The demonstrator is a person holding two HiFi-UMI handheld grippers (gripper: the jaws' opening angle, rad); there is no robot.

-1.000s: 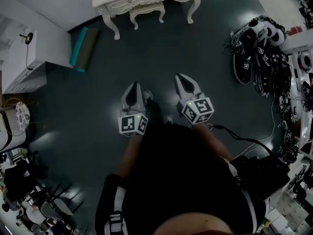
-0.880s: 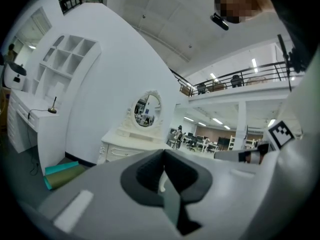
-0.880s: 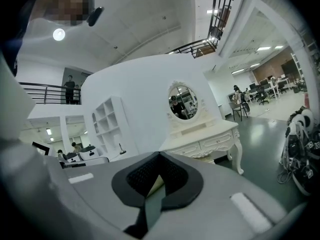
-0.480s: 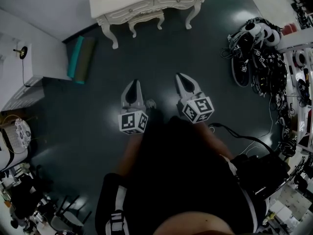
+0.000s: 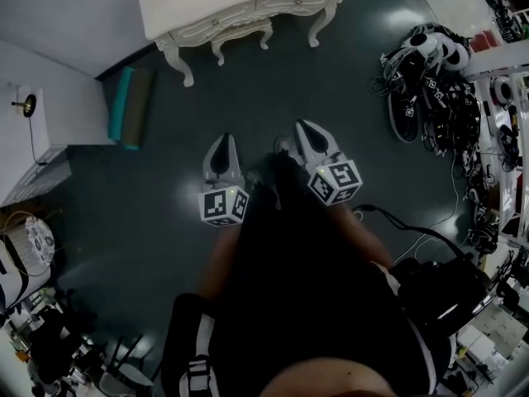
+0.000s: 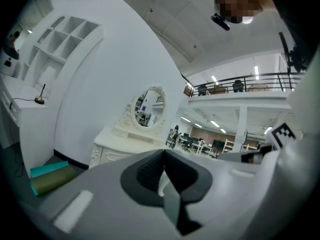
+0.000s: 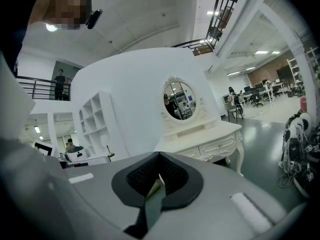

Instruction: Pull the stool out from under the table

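Note:
A white ornate dressing table (image 5: pixel 240 7) stands far ahead against the wall. The white stool (image 5: pixel 240 31) is tucked under it, only its front rail and curved legs showing. My left gripper (image 5: pixel 223 141) and right gripper (image 5: pixel 303 127) are held side by side over the dark floor, well short of the table, both pointing at it. Each has its jaws shut with nothing between them. In the left gripper view the left gripper (image 6: pixel 163 152) faces the table (image 6: pixel 125 145) and its oval mirror (image 6: pixel 148 107). The right gripper (image 7: pixel 159 154) faces the table (image 7: pixel 212 143) too.
Teal and olive rolled mats (image 5: pixel 131 98) lie by the wall left of the table. White shelving (image 5: pixel 41 126) fills the left side. A heap of headsets and cables (image 5: pixel 434 77) lies at the right, and a black cable (image 5: pixel 413 231) trails near my feet.
The table and stool have come lower and larger in the head view as the person walks toward them. Both grippers keep their pose and stay shut.

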